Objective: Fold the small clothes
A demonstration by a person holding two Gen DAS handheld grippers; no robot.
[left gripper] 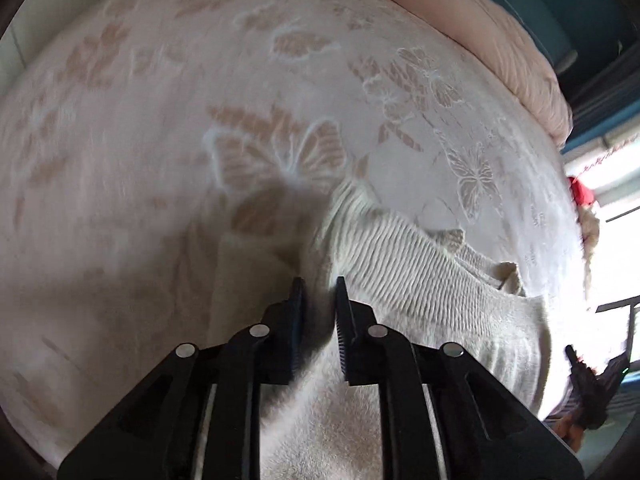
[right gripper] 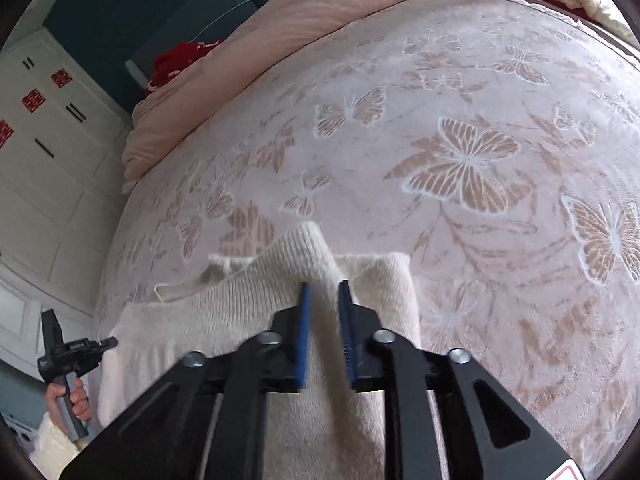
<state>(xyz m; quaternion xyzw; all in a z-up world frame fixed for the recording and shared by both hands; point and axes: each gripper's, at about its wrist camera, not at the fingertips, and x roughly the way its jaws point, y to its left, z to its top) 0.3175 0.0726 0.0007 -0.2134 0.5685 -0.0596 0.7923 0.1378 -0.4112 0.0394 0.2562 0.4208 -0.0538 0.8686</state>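
Observation:
A cream knitted sweater (left gripper: 420, 280) lies on the pink butterfly-patterned bedspread (left gripper: 160, 120). My left gripper (left gripper: 318, 288) is shut on a fold of the sweater, and the cloth runs down between the black fingers. In the right wrist view the sweater (right gripper: 248, 292) lies at the bed's near edge. My right gripper (right gripper: 324, 292), with blue pads, is shut on a ribbed part of the sweater, which passes between the jaws. The left gripper (right gripper: 56, 344) also shows at the far left of the right wrist view, held in a hand.
A pink duvet (right gripper: 280, 28) is bunched along the far side of the bedspread (right gripper: 480, 160). Red cloth (right gripper: 172, 60) lies beyond it. White cupboards (right gripper: 48, 140) stand at the left. A bright window (left gripper: 612, 208) is at the right in the left wrist view.

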